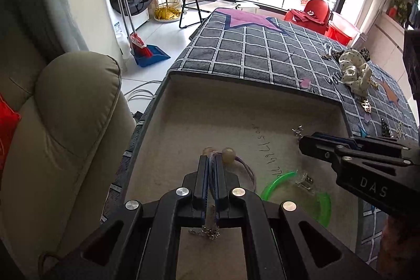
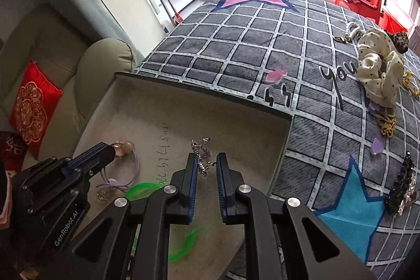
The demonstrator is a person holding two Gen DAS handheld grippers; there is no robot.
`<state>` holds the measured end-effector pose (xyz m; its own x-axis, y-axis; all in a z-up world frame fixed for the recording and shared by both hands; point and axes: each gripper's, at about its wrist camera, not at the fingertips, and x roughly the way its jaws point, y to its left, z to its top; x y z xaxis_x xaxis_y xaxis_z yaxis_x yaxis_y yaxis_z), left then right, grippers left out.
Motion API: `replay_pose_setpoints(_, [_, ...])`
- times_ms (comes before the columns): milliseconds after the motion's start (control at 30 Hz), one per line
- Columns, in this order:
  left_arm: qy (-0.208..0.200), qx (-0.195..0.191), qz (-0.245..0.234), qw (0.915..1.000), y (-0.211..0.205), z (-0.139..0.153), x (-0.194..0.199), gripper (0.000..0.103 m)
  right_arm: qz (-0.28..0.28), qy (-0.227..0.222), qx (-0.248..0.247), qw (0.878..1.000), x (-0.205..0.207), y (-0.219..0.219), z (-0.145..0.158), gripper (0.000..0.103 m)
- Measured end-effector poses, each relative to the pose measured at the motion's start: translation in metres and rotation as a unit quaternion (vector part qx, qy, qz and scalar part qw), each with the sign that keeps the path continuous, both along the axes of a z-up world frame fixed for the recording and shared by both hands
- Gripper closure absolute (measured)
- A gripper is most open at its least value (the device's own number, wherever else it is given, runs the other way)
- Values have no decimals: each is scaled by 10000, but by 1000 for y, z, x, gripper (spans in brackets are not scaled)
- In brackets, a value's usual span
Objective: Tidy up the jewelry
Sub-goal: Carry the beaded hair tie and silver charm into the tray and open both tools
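Observation:
A shallow beige box [image 1: 183, 96] [image 2: 147, 93] lies on a checked bedspread. My left gripper [image 1: 210, 159] [image 2: 111, 148] is shut on a lilac beaded hair tie [image 1: 227, 154] [image 2: 123, 147] just above the box floor. My right gripper [image 2: 206, 162] [image 1: 305, 142] is open over the box, with a silver chain [image 2: 200, 148] [image 1: 298, 130] lying between its fingertips. A green bangle [image 1: 278, 181] [image 2: 141, 188], a small clear piece [image 1: 305, 179] and another chain [image 1: 207, 231] lie in the box.
On the bedspread [image 2: 236, 49] to the right lie a dotted cream scrunchie [image 2: 380, 70] [image 1: 354, 70], a gold clip [image 2: 387, 126], a white coil tie [image 2: 351, 30] and a black beaded clip [image 2: 400, 183]. A beige sofa arm [image 1: 78, 109] stands left of the box.

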<state>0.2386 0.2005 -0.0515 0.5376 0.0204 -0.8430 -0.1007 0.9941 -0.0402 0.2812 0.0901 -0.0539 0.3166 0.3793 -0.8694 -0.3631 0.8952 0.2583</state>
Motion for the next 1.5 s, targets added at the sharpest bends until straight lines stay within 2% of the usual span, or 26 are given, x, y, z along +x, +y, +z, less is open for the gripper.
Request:
replay_pose_setpoints(200, [57,73,34,10000,-1,-3,2,97,81,-109,-164,9998,-3,6,0,87])
replay_pose_setpoints(367, [90,58,64,9999,-2,-3,2,97,92,-51,-108,9999,-3,5,0,85])
replay_pose_setpoints(433, [112,49,67,9999,-2,-3,2,97,101,13,-24,9999,-3,5,2,80])
replay_pose_setpoints(500, [146,69,110,9998,-3,-2,2,97,69,25,120,9999,-4,2,6,60])
replay_pose_setpoints(567, [147,56,165,9997,-2,2,1,97,-4,-11,230,9997,-7,-2,12,47])
replay_pose_setpoints(600, [140,36,182,9997,-1,4,-1,97,-46,-50,296,9995,-8,-5,17,46])
replay_pose_setpoints(833, [-42,162,177,9997,-3,16,-10,97,-322,-178,485,9981,-24,-31,38,44])
replay_pose_setpoints(1100, [-17,167,86,9998,-10,18,-22,97,-483,-39,490,9976,-44,-53,36,44])
replay_pose_setpoints(1433, [-96,214,-80,9997,-20,21,-25,96,-587,-106,457,9972,-57,-66,39,43])
replay_pose_setpoints(1467, [-118,213,-103,9997,-21,22,-25,75,-599,-106,461,9971,-58,-67,39,43])
replay_pose_setpoints(1500, [-154,199,-114,9996,-22,24,-25,45,-607,-108,464,9970,-58,-67,39,43])
